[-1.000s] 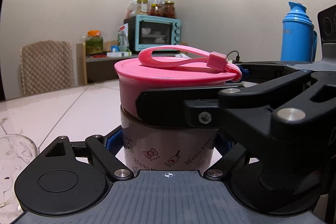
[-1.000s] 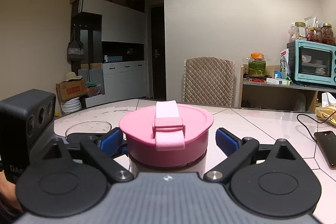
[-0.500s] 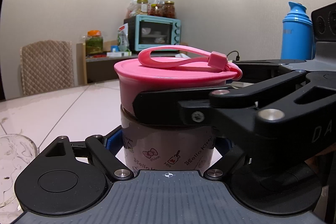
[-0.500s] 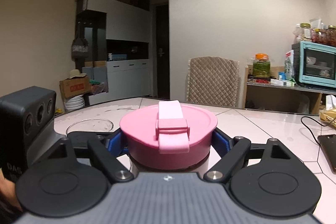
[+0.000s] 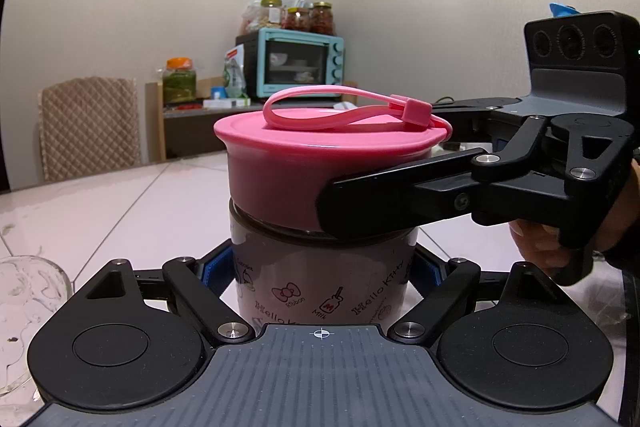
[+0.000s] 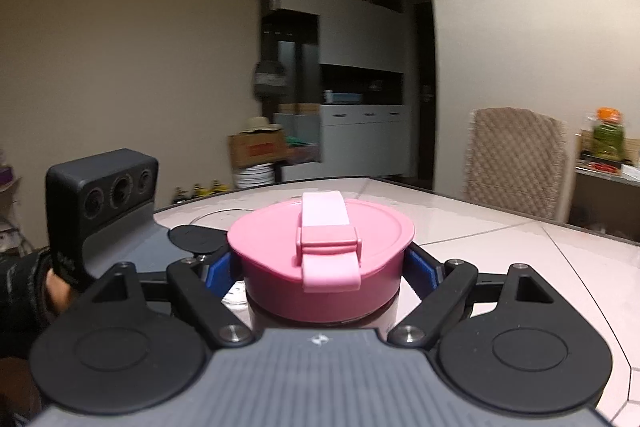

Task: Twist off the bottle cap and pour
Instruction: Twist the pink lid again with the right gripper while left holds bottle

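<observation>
A bottle (image 5: pixel 320 279) with cartoon print stands on the pale table (image 5: pixel 120 211). My left gripper (image 5: pixel 320 269) is shut on its body, a blue pad on each side. On top sits the pink cap (image 5: pixel 312 163) with a looped strap (image 5: pixel 340 107). My right gripper (image 6: pixel 320 267) is shut on the cap (image 6: pixel 264 243), blue pads (image 6: pixel 420 267) pressing on both sides. In the left wrist view, one of its black fingers (image 5: pixel 360 211) reaches in from the right across the cap's lower edge. The bottle's base is hidden.
A clear glass bowl (image 5: pixel 28 307) sits at the near left, its rim (image 6: pixel 216 217) just behind the bottle. A quilted chair (image 5: pixel 88 127) stands behind the table, with a teal toaster oven (image 5: pixel 296 67) and jars on a shelf. A hand (image 5: pixel 532 243) holds the right gripper.
The right gripper's jaws closed onto the pink cap, then it swung round the bottle, its body moving rightward in the left wrist view. The left gripper and the bottle stayed still.
</observation>
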Demonstrator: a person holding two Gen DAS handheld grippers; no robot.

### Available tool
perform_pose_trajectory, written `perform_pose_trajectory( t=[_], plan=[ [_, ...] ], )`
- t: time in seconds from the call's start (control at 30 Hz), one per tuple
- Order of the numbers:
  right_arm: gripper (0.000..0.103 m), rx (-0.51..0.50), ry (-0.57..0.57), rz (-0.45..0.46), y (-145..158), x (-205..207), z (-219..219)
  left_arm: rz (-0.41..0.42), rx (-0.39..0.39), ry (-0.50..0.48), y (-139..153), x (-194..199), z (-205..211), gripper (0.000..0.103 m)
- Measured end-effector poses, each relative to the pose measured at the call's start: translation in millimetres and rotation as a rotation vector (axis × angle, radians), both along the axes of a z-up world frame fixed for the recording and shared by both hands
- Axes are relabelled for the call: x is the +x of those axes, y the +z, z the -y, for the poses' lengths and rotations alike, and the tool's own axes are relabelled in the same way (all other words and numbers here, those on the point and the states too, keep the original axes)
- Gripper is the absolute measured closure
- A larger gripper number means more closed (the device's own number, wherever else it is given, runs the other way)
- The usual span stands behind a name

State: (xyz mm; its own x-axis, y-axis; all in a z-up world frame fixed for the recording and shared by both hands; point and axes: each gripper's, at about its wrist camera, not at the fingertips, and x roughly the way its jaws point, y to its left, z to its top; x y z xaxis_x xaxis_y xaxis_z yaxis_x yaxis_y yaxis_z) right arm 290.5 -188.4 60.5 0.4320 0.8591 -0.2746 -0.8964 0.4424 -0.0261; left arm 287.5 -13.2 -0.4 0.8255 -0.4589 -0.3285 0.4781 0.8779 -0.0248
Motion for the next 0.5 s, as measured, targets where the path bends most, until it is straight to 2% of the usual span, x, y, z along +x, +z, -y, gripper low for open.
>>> perform_pose_trajectory(
  t=[0.27, 0.33, 0.37, 0.5],
  plan=[
    [0.017, -0.003, -0.014, 0.016, 4.8, -3.7, -0.5, 0.000, 0.000, 0.000, 0.2, -0.1, 0.4, 0.013],
    [0.015, -0.012, -0.051, 0.047, 6.3, -10.8, -2.4, 0.000, 0.000, 0.000, 0.1, 0.0, 0.4, 0.013],
    [0.009, -0.015, -0.065, 0.053, 7.0, -12.8, -2.8, 0.000, 0.000, 0.000, 0.1, 0.0, 0.2, 0.013],
    [0.006, 0.006, -0.178, 0.077, 12.2, -36.0, -1.4, 0.000, 0.000, 0.000, 0.2, 0.3, -0.7, 0.013]
  ],
)
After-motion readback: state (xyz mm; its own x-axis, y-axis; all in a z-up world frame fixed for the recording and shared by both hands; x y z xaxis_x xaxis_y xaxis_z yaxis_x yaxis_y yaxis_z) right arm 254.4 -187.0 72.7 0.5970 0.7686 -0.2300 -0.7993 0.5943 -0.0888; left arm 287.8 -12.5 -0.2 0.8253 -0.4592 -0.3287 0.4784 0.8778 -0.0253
